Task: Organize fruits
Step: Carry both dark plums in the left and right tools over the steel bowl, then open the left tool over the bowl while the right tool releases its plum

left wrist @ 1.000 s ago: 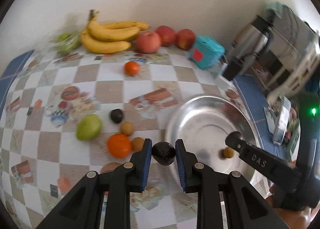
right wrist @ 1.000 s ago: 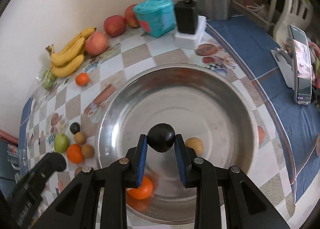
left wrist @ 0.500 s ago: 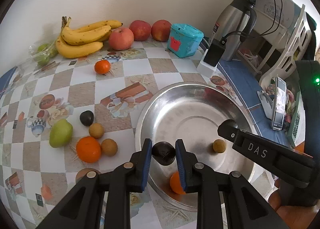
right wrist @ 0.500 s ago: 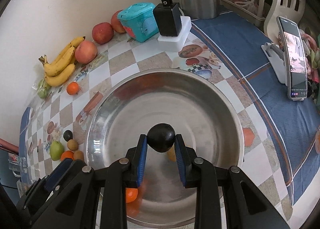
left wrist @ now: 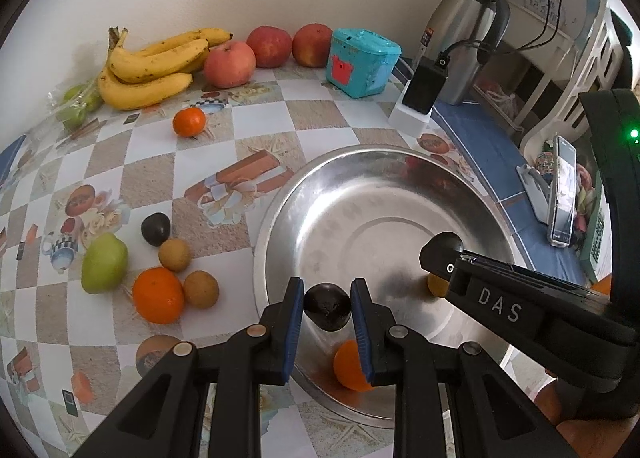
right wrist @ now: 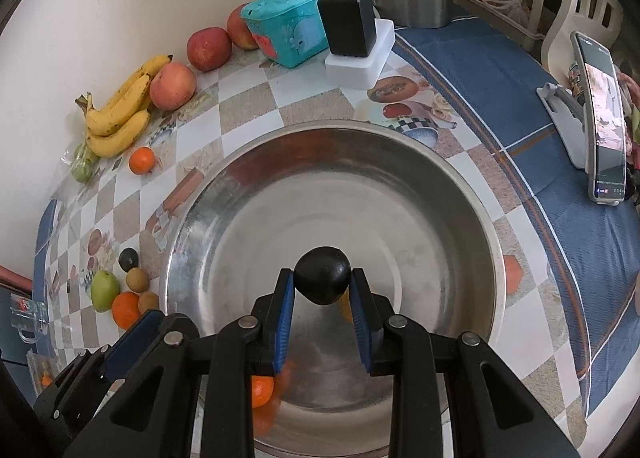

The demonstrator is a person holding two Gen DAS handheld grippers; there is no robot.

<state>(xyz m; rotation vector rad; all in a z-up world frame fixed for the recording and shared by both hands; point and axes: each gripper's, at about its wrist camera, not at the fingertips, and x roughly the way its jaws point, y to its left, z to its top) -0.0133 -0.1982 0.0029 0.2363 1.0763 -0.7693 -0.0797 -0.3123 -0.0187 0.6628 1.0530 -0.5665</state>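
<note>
My left gripper [left wrist: 327, 304] is shut on a dark round fruit [left wrist: 327, 312], held over the near-left inside of the steel bowl [left wrist: 360, 214]. My right gripper [right wrist: 322, 290] is shut on a second dark fruit [right wrist: 322, 276] above the middle of the bowl [right wrist: 320, 186]. It enters the left wrist view from the right as a black finger [left wrist: 496, 304]. An orange [left wrist: 350, 368] and a small yellow-brown fruit [left wrist: 435, 284] lie in the bowl. Left of the bowl sit a dark fruit [left wrist: 156, 228], a green fruit [left wrist: 105, 262], an orange [left wrist: 158, 295] and two small brown fruits [left wrist: 174, 255].
Bananas [left wrist: 148, 66], three apples [left wrist: 230, 64] and a tangerine [left wrist: 189, 122] lie near the back wall. A teal box [left wrist: 362, 62], a charger block [left wrist: 424, 90] and a steel kettle [left wrist: 464, 34] stand behind the bowl. A phone on a stand [left wrist: 562, 194] is at the right.
My left gripper has carried its dark fruit rightward from over the table to over the bowl's near side. The right gripper has stayed over the bowl, still gripping its fruit.
</note>
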